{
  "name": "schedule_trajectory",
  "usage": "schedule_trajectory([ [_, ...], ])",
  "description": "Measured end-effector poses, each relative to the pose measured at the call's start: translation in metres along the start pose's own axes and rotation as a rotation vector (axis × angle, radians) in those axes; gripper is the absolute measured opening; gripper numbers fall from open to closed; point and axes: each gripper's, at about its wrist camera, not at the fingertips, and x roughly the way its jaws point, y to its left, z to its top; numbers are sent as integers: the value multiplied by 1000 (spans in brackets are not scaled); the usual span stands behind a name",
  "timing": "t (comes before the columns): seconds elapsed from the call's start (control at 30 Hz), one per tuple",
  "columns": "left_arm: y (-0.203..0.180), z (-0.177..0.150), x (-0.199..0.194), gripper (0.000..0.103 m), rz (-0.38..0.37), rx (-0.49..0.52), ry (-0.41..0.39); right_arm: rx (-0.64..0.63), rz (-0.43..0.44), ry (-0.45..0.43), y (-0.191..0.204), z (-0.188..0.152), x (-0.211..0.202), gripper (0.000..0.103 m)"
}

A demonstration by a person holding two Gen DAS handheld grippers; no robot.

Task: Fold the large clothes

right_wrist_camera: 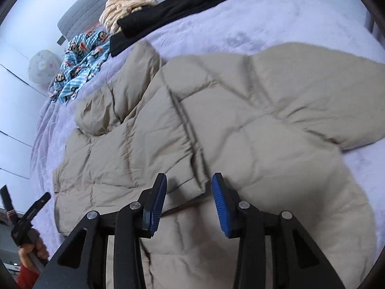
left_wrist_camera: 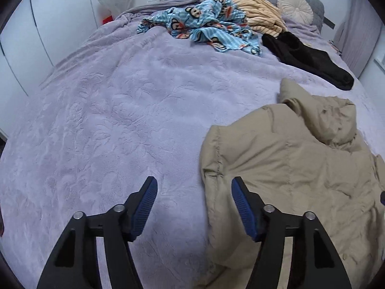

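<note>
**Still unfolded — puffy coat may spring back**

Beige down coat [right_wrist_camera: 216, 125] lies spread on the bed [left_wrist_camera: 108, 120]. Left claw [left_wrist_camera: 193, 190] and right claw [right_wrist_camera: 189, 185] both gape, holding nothing. Slick, bulky fabric w/ trapped air — thin pinch prob slips.

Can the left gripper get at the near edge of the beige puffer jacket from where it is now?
Probably yes. The left gripper is open, and the beige puffer jacket edge lies right at its right-side jaw. Only bare purple blanket lies around it, nothing in the way.
</note>
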Motion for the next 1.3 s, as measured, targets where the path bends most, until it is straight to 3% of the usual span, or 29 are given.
schedule_trajectory([
  [0.07, -13, -11, 3, 64, -38, 30, 28, -53, 24, -16, 6, 4, -9, 13],
  [0.17, -32, -37, 29, 65, 3, 72, 102, -162, 62, 31, 31, 7, 8, 13],
  [0.27, -32, -53, 49, 65, 22, 34, 128, -210, 8, 115, 39, -2, 48, 13],
  [0.37, -30, -54, 49, 69, 29, 17, 131, -166, 16, 157, 25, -9, 69, 9],
  [0.53, -35, -47, 23, 69, 67, 26, 145, -78, 92, 154, 7, -6, 47, 12],
  [0.7, -74, -46, -15, 69, -13, 69, 154, -41, 90, 169, -16, -14, 13, 14],
  [0.97, -159, -70, -36, 69, -156, 65, 279, 73, 66, 224, -76, -30, -22, 14],
  [1.07, -192, -81, -39, 69, -184, 83, 331, 140, 69, 232, -102, -28, -33, 20],
  [1.2, -227, -85, -47, 69, -224, 83, 364, 235, 57, 217, -141, -22, -47, 48],
  [1.3, -246, -84, -51, 103, -246, 63, 362, 289, 61, 199, -167, -12, -56, 53],
])
